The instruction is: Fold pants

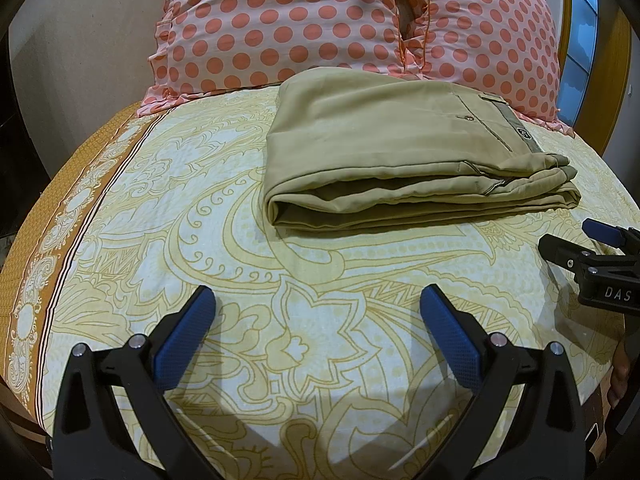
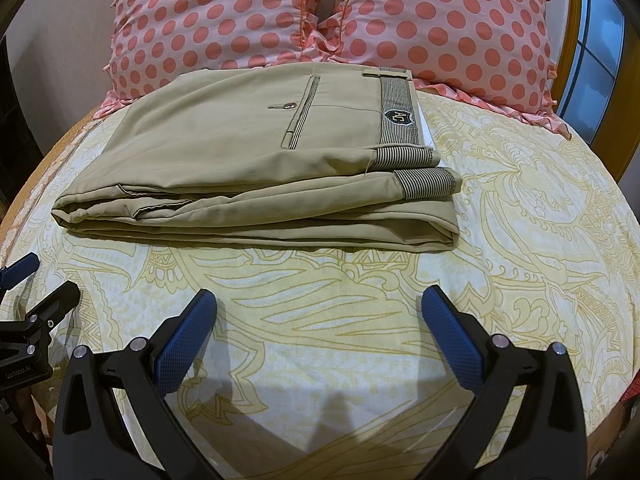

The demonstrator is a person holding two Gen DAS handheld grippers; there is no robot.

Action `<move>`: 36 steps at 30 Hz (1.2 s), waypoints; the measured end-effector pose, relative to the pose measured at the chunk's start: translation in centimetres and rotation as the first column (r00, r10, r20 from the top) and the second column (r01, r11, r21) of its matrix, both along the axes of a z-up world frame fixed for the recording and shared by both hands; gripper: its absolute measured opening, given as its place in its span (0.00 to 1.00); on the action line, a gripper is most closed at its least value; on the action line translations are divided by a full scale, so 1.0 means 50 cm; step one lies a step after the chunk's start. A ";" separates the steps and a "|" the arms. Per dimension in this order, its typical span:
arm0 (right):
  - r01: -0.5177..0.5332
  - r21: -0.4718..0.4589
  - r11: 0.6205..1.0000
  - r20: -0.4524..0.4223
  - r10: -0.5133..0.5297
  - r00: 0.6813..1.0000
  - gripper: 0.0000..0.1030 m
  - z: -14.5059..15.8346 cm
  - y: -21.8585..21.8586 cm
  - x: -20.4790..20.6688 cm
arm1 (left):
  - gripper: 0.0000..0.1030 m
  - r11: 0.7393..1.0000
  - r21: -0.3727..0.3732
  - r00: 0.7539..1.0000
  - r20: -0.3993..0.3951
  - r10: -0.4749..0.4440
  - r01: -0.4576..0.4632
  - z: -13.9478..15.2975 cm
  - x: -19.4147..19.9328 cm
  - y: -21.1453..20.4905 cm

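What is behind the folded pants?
Two pink polka-dot pillows lean up right behind the pants. The pants cover their bottom edges, and whatever is behind the pillows is hidden too.

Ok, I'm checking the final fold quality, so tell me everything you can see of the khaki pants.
The khaki pants lie folded into a flat, layered rectangle on the patterned bedsheet, their far edge against the polka-dot pillows. They look like smooth cotton twill. On top are a buttoned welt pocket, a striped inner waistband and a dark badge. Neither gripper touches them.
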State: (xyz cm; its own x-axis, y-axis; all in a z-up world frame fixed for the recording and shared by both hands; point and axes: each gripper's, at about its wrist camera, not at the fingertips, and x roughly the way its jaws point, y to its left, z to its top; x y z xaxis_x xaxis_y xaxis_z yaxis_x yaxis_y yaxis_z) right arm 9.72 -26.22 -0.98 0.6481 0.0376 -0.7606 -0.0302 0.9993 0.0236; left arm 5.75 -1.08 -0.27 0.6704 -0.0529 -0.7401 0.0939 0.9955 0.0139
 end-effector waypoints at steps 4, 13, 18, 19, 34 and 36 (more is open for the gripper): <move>0.001 0.000 1.000 0.000 -0.001 1.000 0.99 0.000 0.000 0.000 | 0.98 1.000 0.000 1.000 0.000 0.000 0.000 0.000 0.000 0.000; 0.001 0.000 1.000 0.000 -0.001 1.000 0.99 0.000 0.000 0.000 | 0.98 1.000 0.000 1.000 0.000 0.000 0.000 0.000 0.000 0.000; 0.001 0.000 1.000 0.000 -0.001 1.000 0.99 0.000 0.000 0.000 | 0.98 1.000 0.000 1.000 0.000 0.000 0.000 0.000 0.000 0.000; 0.001 0.000 1.000 0.000 -0.001 1.000 0.99 0.000 0.000 0.000 | 0.98 1.000 0.000 1.000 0.001 0.001 -0.001 0.000 0.001 0.000; 0.001 0.000 1.000 0.001 -0.001 1.000 0.99 0.000 0.000 0.000 | 0.98 1.000 0.004 1.000 -0.029 0.002 -0.002 0.005 0.009 -0.002; 0.001 -0.001 1.000 0.001 -0.001 1.000 0.99 0.000 0.000 0.000 | 0.98 1.000 0.004 0.999 -0.032 0.003 -0.003 0.005 0.010 -0.004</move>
